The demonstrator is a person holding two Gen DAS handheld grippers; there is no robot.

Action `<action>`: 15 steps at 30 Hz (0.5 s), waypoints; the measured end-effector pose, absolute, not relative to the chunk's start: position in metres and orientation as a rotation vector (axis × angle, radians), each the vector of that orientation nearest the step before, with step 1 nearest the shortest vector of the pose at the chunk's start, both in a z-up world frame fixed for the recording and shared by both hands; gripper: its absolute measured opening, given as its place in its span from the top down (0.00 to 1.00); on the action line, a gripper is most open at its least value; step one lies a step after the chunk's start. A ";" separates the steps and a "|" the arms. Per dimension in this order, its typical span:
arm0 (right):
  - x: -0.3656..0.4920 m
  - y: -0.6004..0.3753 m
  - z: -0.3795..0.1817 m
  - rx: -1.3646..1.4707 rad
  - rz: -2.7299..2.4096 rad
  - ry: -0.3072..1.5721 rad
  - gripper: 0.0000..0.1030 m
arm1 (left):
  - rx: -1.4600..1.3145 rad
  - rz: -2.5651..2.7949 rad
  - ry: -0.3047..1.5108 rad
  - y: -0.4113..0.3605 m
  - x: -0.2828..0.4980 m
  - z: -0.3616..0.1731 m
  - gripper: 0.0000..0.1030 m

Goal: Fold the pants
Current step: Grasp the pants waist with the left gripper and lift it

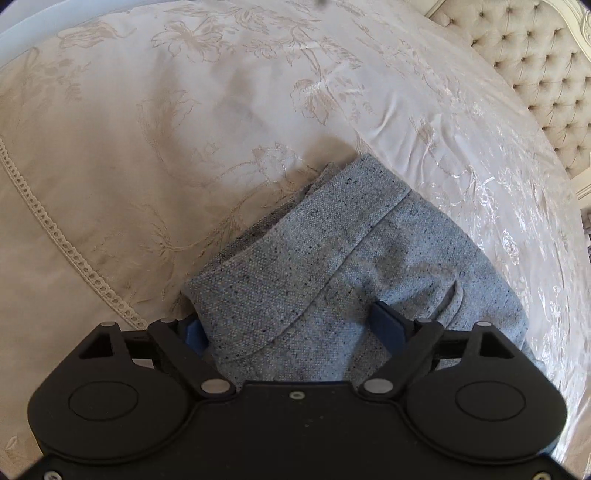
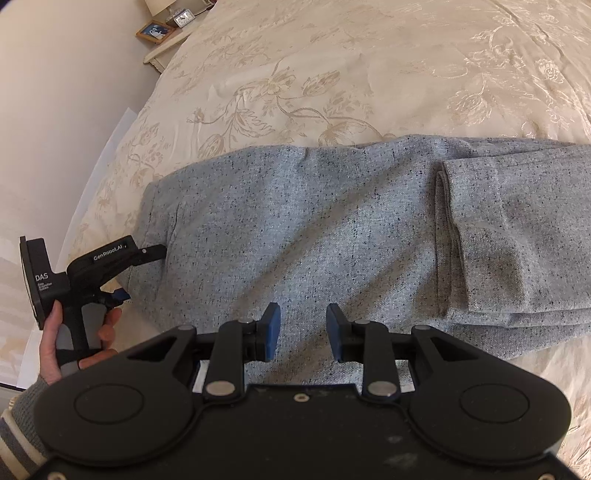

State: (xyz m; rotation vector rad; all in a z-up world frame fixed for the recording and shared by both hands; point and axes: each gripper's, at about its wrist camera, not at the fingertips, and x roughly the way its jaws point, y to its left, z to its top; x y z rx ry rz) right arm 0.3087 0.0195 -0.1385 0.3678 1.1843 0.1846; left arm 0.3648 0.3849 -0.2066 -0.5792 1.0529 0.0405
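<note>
Jaws spread wide on the left gripper (image 1: 291, 325), and the grey speckled pants (image 1: 332, 266) bulge up between them; the blue pad at the right (image 1: 386, 321) stands clear of the cloth, while the left pad is mostly buried behind the folded edge, so whether it touches I cannot tell; nothing looks pinched. From this left wrist view only one end of the pants shows, layered fold over fold, the lower part cut off by the gripper's black body; it lies on a cream floral bedspread (image 1: 184, 129), with a tufted headboard (image 1: 532, 74) curving away at the upper right and a lace-trimmed seam (image 1: 55, 236) running down the left.

Over to the right wrist view; the right gripper (image 2: 303, 336) has its jaws partly apart, blue pads hovering over the pants (image 2: 295, 229) with bare cloth in the gap and nothing clamped; the pants stretch across the bedspread (image 2: 332, 66), a hem end (image 2: 447, 229) doubled back on top, the far right running out of frame. At the left edge a hand (image 2: 62, 343) in a striped cuff (image 2: 14, 432) holds the left gripper (image 2: 147, 273) at the pants' end, its tips half hidden by cloth; a nightstand (image 2: 162, 48) with a framed picture (image 2: 155, 31) sits far off, small and blurry.
</note>
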 end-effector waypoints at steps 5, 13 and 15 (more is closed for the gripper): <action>0.315 0.017 -0.139 0.341 0.153 1.144 0.70 | -0.524 0.062 1.041 0.386 0.358 -0.188 0.53; 0.373 0.023 -0.148 0.256 0.071 1.050 0.70 | -0.399 0.022 0.953 0.366 0.349 -0.141 0.63; 0.392 0.027 -0.159 0.258 0.059 1.054 0.70 | -0.378 0.021 0.942 0.361 0.350 -0.136 0.63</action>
